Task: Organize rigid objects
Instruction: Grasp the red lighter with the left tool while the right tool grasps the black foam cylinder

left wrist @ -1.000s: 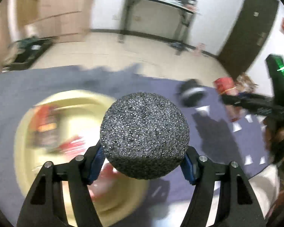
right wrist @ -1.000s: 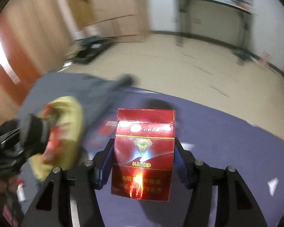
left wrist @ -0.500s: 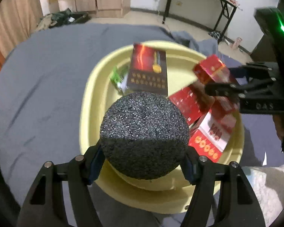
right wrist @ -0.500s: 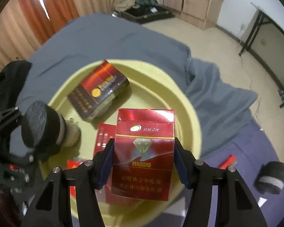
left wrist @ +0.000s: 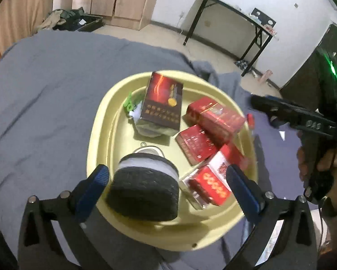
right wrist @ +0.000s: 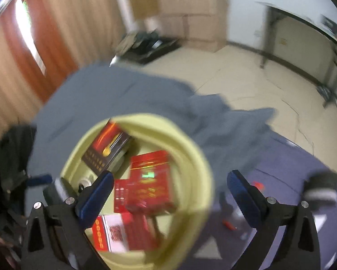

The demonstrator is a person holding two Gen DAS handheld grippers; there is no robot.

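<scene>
A yellow basin (left wrist: 96, 135) sits on the grey cloth and holds several cigarette packs. My left gripper (left wrist: 168, 175) hovers over its near side with the jaws opening wide. The black foam puck with a white band (left wrist: 143, 193) lies in the basin between the pads, and neither pad touches it. My right gripper (right wrist: 170, 175) is also opening above the basin (right wrist: 197, 157). The red Diamond pack (right wrist: 150, 180) lies loose below it among other packs. In the left wrist view the right gripper (left wrist: 265, 110) reaches in from the right, held by a hand (left wrist: 307, 164).
A dark pack (left wrist: 161, 103), red packs (left wrist: 215, 117) and a red-white pack (left wrist: 208, 184) crowd the basin, with a green item (left wrist: 129, 103) at its far side. Another black puck (right wrist: 321, 186) and small red bits (right wrist: 258, 185) lie on the purple cloth to the right.
Both grippers swung in over the basin and their jaws spread. The foam puck left the left gripper and the red Diamond pack left the right; both now lie in the basin.
</scene>
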